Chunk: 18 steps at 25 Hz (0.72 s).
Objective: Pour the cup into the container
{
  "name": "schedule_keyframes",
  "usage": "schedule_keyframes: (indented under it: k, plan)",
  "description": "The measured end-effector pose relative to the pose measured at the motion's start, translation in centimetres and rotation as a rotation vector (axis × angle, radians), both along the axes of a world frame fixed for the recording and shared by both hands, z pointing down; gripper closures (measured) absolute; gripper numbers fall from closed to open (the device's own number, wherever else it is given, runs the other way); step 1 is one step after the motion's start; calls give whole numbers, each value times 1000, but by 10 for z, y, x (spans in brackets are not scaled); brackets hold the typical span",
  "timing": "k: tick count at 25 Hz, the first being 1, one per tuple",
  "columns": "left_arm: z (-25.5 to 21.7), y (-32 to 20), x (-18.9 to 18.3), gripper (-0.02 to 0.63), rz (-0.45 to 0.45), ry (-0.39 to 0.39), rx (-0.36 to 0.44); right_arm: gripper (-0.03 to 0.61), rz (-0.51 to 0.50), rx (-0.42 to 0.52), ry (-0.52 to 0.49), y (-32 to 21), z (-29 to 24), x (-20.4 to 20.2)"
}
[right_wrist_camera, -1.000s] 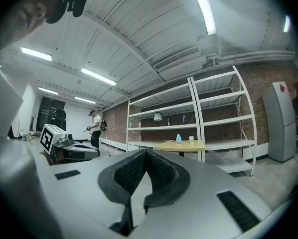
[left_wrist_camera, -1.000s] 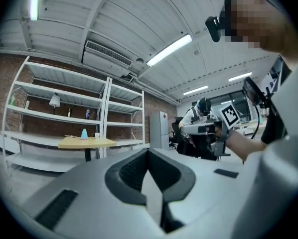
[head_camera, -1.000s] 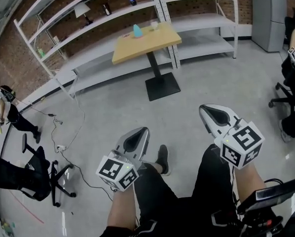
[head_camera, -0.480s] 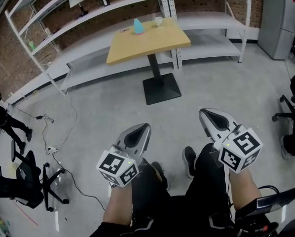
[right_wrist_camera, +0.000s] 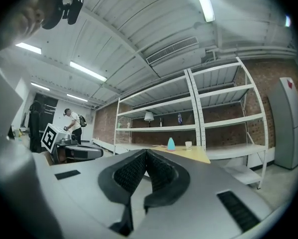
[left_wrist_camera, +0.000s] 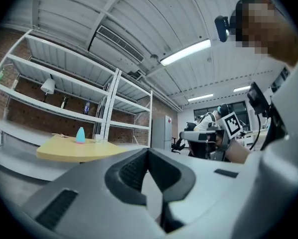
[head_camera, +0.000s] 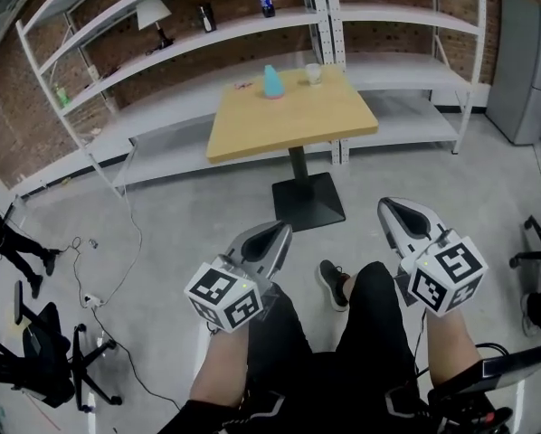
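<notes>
Ceiling strip lights glow bright; edges bend.

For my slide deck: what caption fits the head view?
Shut and empty, the left gripper and right gripper face a wooden table carrying a blue container and small cup.

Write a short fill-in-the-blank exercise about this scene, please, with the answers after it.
In the head view, the blue container stands to the ____ of the cup on the table.
The left gripper and the right gripper are both ____, holding nothing.
The table rests on ____ central post.
Missing words: left; shut; one.
</notes>
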<state>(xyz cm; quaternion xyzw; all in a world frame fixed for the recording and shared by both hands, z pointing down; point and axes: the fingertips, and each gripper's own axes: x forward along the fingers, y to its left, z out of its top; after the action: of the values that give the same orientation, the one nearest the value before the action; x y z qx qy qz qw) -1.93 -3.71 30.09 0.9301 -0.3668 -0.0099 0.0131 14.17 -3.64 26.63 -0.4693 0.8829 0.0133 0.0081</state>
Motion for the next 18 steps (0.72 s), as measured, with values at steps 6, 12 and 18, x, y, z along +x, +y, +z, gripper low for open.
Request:
schedule_keyframes:
  k: [6,12,18]
  plan:
    - [-4,-97,-20,612,-16,5,7,577,-34,14,-4,-92,-8,-28]
    - [-15,-186,-39,612,-19,-14,22,577,-26,21,-7,-191,-16,-39]
    - [-19,-271,-58,612,-18,-18,36,577,6,38,-20,-282,-24,-47]
